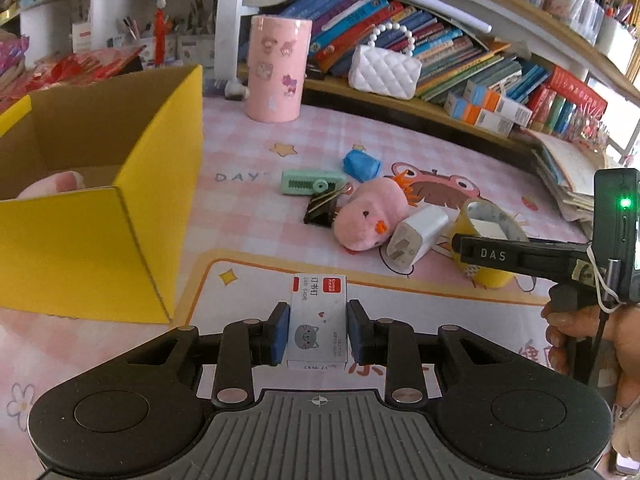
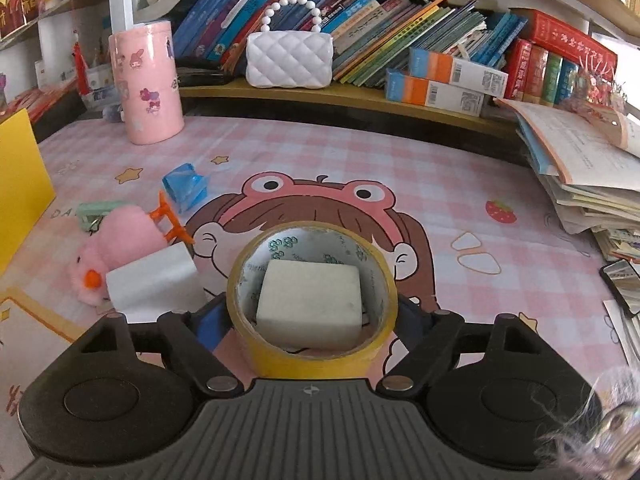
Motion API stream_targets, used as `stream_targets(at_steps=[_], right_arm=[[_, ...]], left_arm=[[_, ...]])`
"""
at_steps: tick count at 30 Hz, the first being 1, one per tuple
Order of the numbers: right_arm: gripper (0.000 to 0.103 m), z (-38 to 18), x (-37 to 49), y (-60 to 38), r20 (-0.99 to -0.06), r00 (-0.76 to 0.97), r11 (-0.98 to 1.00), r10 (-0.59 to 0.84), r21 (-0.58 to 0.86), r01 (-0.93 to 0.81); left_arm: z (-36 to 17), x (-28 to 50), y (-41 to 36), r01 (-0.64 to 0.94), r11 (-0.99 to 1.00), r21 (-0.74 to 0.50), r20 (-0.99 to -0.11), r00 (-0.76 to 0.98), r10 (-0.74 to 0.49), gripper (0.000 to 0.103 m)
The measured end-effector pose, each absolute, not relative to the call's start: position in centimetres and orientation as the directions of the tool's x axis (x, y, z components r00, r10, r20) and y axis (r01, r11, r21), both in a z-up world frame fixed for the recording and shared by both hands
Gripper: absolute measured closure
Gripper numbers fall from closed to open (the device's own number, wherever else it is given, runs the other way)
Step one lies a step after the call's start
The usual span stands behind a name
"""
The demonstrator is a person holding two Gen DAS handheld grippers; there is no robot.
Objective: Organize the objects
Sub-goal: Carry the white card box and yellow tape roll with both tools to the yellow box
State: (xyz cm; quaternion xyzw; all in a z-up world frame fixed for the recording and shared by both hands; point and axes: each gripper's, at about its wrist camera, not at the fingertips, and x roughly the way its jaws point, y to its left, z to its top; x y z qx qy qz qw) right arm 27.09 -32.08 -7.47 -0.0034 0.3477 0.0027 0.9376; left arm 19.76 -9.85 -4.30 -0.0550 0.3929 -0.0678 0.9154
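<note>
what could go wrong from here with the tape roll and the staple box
1. The right hand-held gripper straddles the yellow tape roll, but a white block sits loose inside the ring; lifting the roll may leave it behind or drop it.
2. The white charger and pink plush lie close beside that gripper and could get nudged.
3. The left hand-held gripper pinches the staple box by its sides only; it could slip on the way to the yellow box.
</note>
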Motion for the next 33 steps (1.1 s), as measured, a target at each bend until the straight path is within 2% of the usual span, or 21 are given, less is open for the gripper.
stream_targets(at_steps=[6, 15, 23, 33], right_arm=[[0.023, -5.3, 23.9, -32.0, -0.594, 0.805, 1.0, 0.001, 0.025, 0.017], [0.022, -3.0, 18.2, -29.0, -0.578, 0.816, 0.999, 0.024, 0.039, -0.002], [0.022, -2.4, 13.4, -25.2, -0.618, 0.784, 0.996, 0.066, 0.083, -0.018], [0.022, -2.9, 9.1, -19.7, -0.658, 0.745, 0.993, 0.114, 0.062, -0.097]], left_arm=[[-3.8, 18.0, -9.0, 0.091, 0.979, -0.185, -0.696, 0.69, -0.196, 0.075], [-3.7, 15.5, -7.6, 0.102, 0.971, -0.215, -0.682, 0.696, -0.225, 0.075], [-3.9, 13.4, -5.3, 0.103, 0.966, -0.238, -0.679, 0.693, -0.241, 0.075], [-4.0, 10.4, -1.3, 0.093, 0.965, -0.244, -0.686, 0.686, -0.24, 0.075]])
